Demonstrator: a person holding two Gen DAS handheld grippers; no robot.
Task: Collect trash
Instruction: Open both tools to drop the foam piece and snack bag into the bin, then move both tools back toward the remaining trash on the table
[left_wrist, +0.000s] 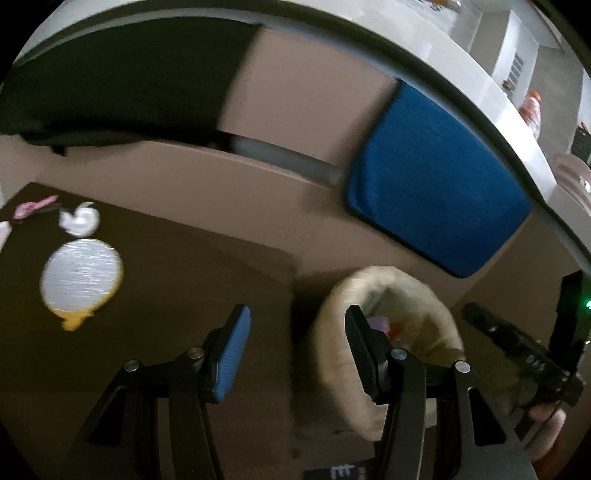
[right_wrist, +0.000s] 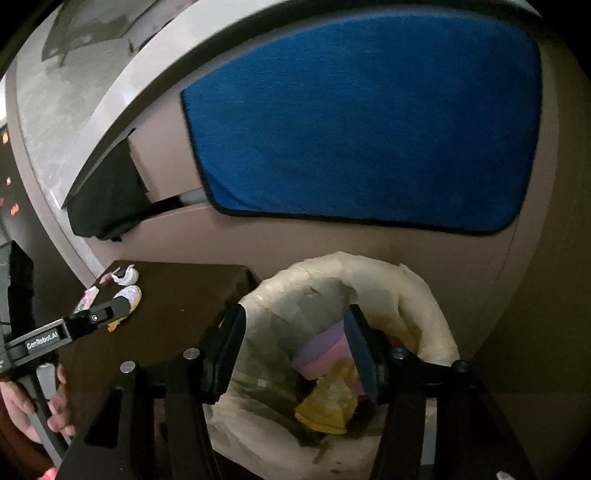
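so going left to right with the bin (right_wrist: 369, 295) as the anchor: well left of it, on the dark table (left_wrist: 166, 295), there's leftover trash at the far corner: a pink wrapper (left_wrist: 35, 206), a crumpled white scrap (left_wrist: 79, 220) and a foil lid with yellow edging (left_wrist: 82, 278). the left gripper (left_wrist: 295, 354) hangs over the table edge just left of the bin, tongs spread with nothing between them, tilted downward. in the right wrist view you can see it reaching toward that pile, a hand (right_wrist: 22, 410) wrapped round its handle.

the bin itself is lined with a pale bag and already has a pink-purple wrapper (right_wrist: 321, 350) and a yellow wrapper (right_wrist: 328, 406) inside. the right gripper (right_wrist: 295, 354) sits right above its mouth, angled down, tongs wide apart, not pinching anything.

my read: the right side has done a drop and the left is up next. it needs to travel further left from the bin, line up on the foil lid or white scrap, then close gently since that stuff is flimsy.
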